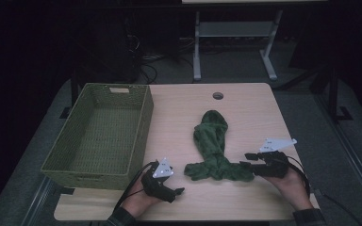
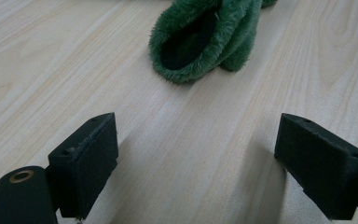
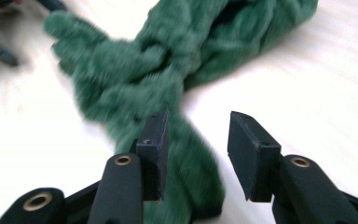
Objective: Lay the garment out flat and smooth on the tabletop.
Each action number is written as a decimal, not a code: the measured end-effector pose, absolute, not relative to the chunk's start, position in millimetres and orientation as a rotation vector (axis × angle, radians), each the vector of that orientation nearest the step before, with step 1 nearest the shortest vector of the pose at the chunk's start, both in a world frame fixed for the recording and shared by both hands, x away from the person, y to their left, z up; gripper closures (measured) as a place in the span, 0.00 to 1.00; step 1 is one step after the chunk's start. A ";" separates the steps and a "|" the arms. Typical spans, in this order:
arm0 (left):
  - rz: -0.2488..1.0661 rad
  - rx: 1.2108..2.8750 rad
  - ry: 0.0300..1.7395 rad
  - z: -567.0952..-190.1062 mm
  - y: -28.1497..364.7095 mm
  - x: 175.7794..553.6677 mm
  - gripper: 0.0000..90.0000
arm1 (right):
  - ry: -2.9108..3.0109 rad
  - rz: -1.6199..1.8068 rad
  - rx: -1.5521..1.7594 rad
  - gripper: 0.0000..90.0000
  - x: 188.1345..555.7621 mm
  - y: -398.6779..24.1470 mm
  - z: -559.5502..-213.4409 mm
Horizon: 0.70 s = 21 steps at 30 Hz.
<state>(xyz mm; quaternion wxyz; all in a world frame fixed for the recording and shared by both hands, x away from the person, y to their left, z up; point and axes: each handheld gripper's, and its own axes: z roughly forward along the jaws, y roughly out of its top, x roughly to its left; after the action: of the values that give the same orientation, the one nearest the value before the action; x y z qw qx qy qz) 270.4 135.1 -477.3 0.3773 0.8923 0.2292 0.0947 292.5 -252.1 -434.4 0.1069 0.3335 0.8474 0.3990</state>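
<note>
High view: the right gripper [image 1: 248, 160] sits at the right end of the fuzzy green cloth [image 1: 214, 147], jaws parted and pinching nothing, the cloth's tip under them in the right gripper view. The left gripper [image 1: 178, 191] rests near the cloth's left end, jaws spread wide over bare table [image 1: 245, 101], beside the green woven basket [image 1: 143, 123].

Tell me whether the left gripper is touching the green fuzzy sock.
Apart. The left gripper view shows bare table between the left gripper and the green fuzzy sock.

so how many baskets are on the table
1. The green woven basket sits on the table's left side, left of the green fuzzy cloth. Nothing suggests another is hidden.
</note>
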 end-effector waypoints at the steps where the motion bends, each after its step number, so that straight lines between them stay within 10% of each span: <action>1: 0.242 2.281 0.586 -477.3 135.1 270.4 0.14 | 2.499 1.171 0.990 0.63 289.4 -254.3 -435.3; 11: 0.240 2.283 0.581 -477.3 135.4 270.8 0.14 | 2.542 1.147 1.069 0.60 258.6 -268.5 -454.4; 17: 0.239 2.282 0.580 -477.4 135.1 271.3 0.14 | 2.593 1.126 1.074 0.90 261.0 -266.5 -463.3; 21: 0.239 2.281 0.580 -477.4 135.0 271.3 0.14 | 2.591 1.183 1.058 0.93 260.2 -268.5 -457.7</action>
<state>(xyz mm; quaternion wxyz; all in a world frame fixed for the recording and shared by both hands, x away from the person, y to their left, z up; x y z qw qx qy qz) 271.3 135.0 -477.4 0.3781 0.8927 0.2269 0.0934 260.2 -268.5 -457.7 0.0517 0.3478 0.8515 0.3890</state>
